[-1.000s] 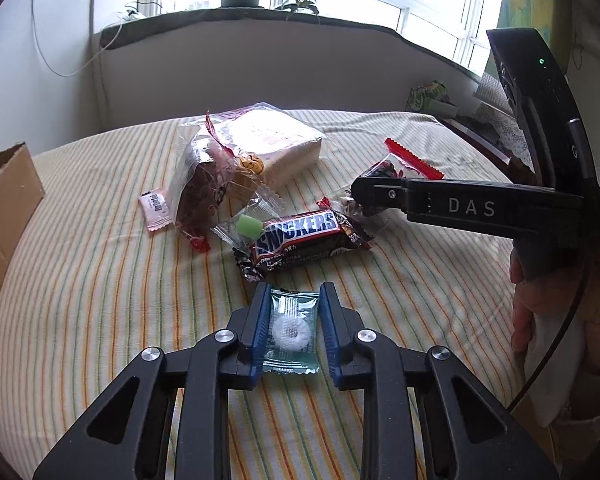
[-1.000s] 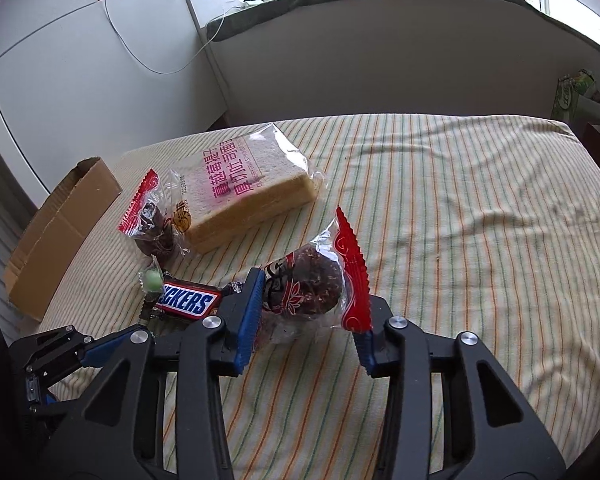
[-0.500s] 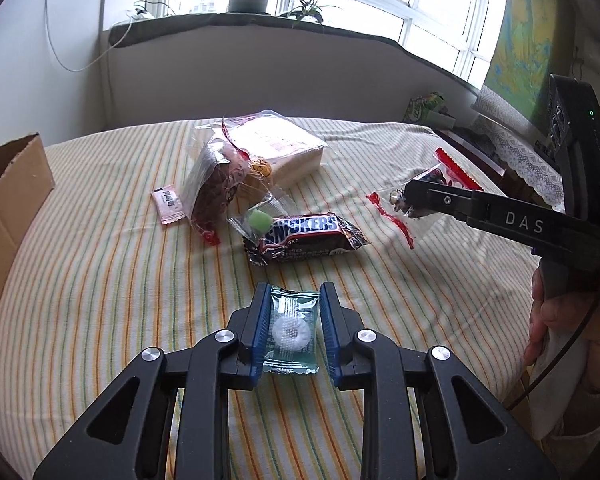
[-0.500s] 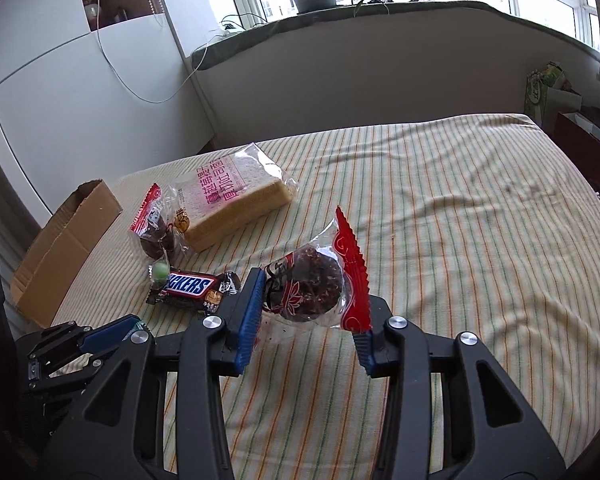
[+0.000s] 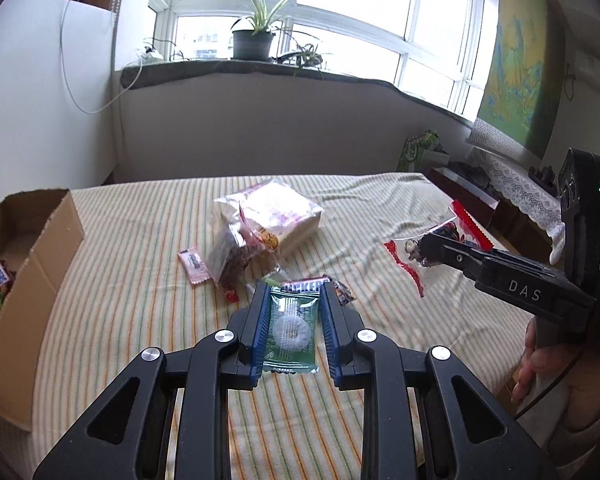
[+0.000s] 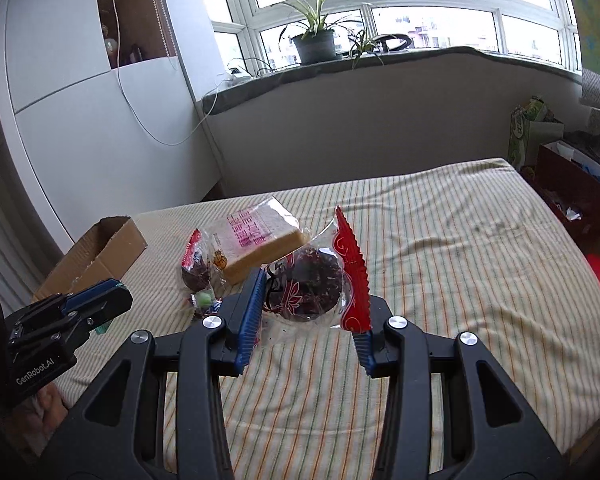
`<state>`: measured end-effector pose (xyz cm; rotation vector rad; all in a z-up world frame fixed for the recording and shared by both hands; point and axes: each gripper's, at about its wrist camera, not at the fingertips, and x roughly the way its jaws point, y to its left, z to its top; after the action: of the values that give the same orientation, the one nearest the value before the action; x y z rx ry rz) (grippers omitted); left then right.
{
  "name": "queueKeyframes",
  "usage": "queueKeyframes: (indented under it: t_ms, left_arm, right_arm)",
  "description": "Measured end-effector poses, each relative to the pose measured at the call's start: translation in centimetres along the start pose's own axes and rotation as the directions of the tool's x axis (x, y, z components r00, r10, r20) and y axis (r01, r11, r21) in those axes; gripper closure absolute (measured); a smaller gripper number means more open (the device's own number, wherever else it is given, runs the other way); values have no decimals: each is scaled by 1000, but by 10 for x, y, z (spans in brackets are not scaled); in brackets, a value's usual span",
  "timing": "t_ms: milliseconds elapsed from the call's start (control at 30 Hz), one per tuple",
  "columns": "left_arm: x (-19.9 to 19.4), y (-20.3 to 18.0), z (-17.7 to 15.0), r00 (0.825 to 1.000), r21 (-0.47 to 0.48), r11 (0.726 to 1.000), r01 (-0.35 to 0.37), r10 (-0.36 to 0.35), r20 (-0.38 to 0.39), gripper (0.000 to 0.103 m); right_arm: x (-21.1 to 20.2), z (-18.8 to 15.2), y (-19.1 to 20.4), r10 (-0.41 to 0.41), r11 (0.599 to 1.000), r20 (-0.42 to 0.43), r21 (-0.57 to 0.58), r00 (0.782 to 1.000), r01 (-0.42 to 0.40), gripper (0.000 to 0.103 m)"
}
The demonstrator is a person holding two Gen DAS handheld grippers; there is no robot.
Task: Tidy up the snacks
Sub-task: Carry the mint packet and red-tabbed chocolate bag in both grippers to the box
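carrying two snacks to the box

between the blue pads of the left gripper (image 5: 293,334) sits a green-wrapped ring mint (image 5: 290,330), clamped at its two side edges and lifted clear of the striped bedcover (image 5: 120,304). the right gripper (image 6: 306,320) is closed on a clear-and-red packet with a dark round cake (image 6: 305,283) inside, pinched at the wrapper's sides and likewise off the cloth.

beyond the mint, a snickers bar (image 5: 306,285), a small pink sachet (image 5: 194,266), a clear bag with a dark snack (image 5: 230,258) and a wrapped loaf of sliced bread (image 5: 278,216) lie on the cover. further left stands an open cardboard box (image 5: 40,264) with a few sweets already inside.

the step looks like a carry to that box. done well, both grips should hold firm until each snack is over the opening, with the flap cleared from above. the cake's loose wrapper may slip, so a steady, level path suits it. one hand should drop first, so the tools do not collide.
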<state>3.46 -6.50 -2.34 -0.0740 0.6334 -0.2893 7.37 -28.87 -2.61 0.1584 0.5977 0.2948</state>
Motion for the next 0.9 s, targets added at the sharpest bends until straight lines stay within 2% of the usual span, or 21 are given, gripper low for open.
queueKeyframes:
  t_ms: [233,467,700,900]
  left_arm:
    - [-55,-6,21,990,17,999,30,-33,138,80]
    - [-87,-3,19,977,15,998,54,-56,206,80]
    - [-99,31,15,971,-65,997,42,-26,237,80]
    - [-113,84,7,966,-145,988,-50,85,246,80]
  right_arm:
    - [-62,17,33,-30,998,107,-58,994,37,61]
    - [-80,21,64,-39,992,123,-111,992,53,61]
    - [-57,25,106,-5,981,80,-191,997,21,61]
    - [-11,22,168,78,956,0,-284,997,-75,61]
